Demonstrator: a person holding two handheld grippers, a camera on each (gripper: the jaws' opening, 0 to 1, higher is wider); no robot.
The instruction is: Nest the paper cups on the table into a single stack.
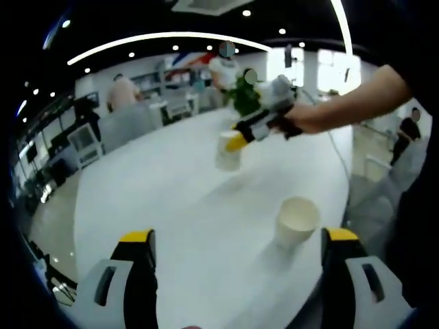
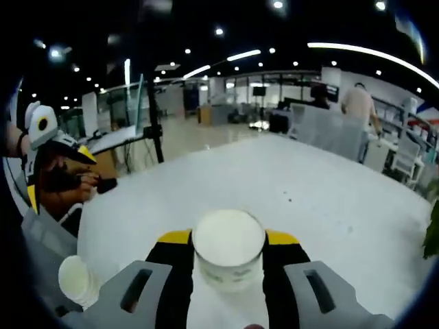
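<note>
Two cups apart, one pinched, none nested

In the left gripper view: left gripper [image 1: 236, 248] low over the white table [image 1: 171, 212], jaws spread wide with yellow tips, nothing between them; just ahead and toward the right jaw, a white paper cup [image 1: 296, 221] standing upright, mouth open upward, near the table's edge; well apart from it, farther across the table, the right gripper [image 1: 236, 142] reaching in from the right in a person's hand [image 1: 309, 120], yellow tips closed against a second paper cup [image 1: 228, 151]; hard to tell from this view whether that cup touches the table or hangs just above it; blurred people, chairs and desks beyond the far edge.

In the right gripper view: right gripper [image 2: 228, 241] pinching the second cup [image 2: 228, 255] between its two jaws, rim toward the camera, pale inside showing, faint print on the wall; bare white tabletop [image 2: 295, 185] stretching ahead; at lower left, the first cup [image 2: 77, 279] at the table's edge, seen from the side; beside it at the left border, the left gripper [image 2: 51, 147] held in a hand [image 2: 65, 181], its jaws too cropped here to judge; a dark stand [image 2: 152, 103] rising behind the table; a seated figure at far right, out of focus.
</note>
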